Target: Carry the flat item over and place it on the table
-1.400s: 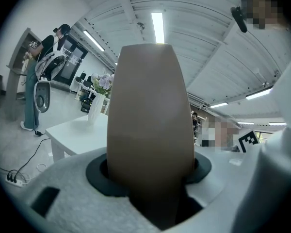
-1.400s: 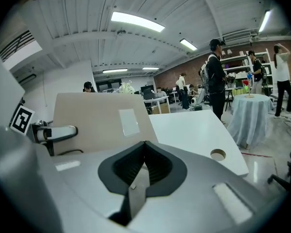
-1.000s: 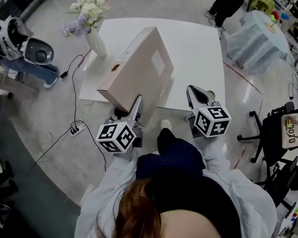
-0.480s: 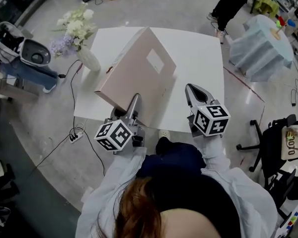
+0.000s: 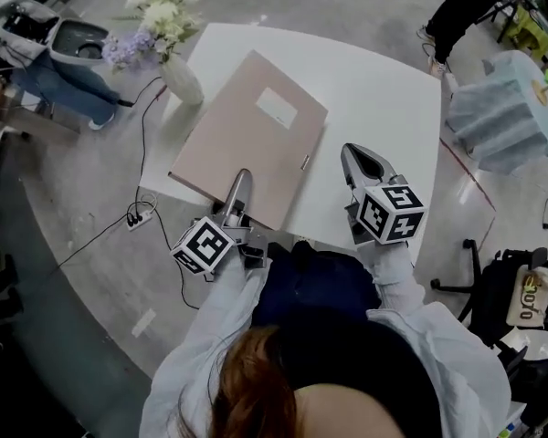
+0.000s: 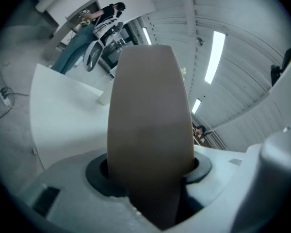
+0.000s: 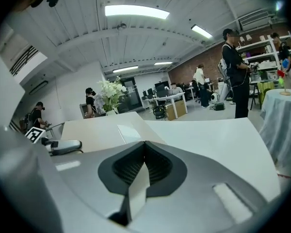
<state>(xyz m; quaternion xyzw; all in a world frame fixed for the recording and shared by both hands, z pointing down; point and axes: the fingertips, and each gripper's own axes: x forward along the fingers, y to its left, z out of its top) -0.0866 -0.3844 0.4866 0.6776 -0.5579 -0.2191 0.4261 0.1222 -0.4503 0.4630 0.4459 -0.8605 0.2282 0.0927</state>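
The flat item is a beige box (image 5: 251, 140) with a white label. It lies almost flat on the white table (image 5: 374, 99), and its near edge overhangs the table's front left side. My left gripper (image 5: 238, 186) is shut on that near edge; in the left gripper view the box's edge (image 6: 150, 125) fills the space between the jaws (image 6: 150, 178). My right gripper (image 5: 353, 158) is shut with nothing in it, over the table's near edge to the right of the box. In the right gripper view the box (image 7: 102, 130) lies to the left of the jaws (image 7: 145, 149).
A white vase of flowers (image 5: 179, 77) stands at the table's left corner, close to the box. A power strip and cable (image 5: 137, 215) lie on the floor at left. A cloth-covered round table (image 5: 507, 108), an office chair (image 5: 493, 281) and a standing person (image 5: 466, 7) are at right.
The box has come down from a steep tilt to lie nearly flat on the table. My left gripper has kept its hold on the near edge. The right gripper has hardly moved.
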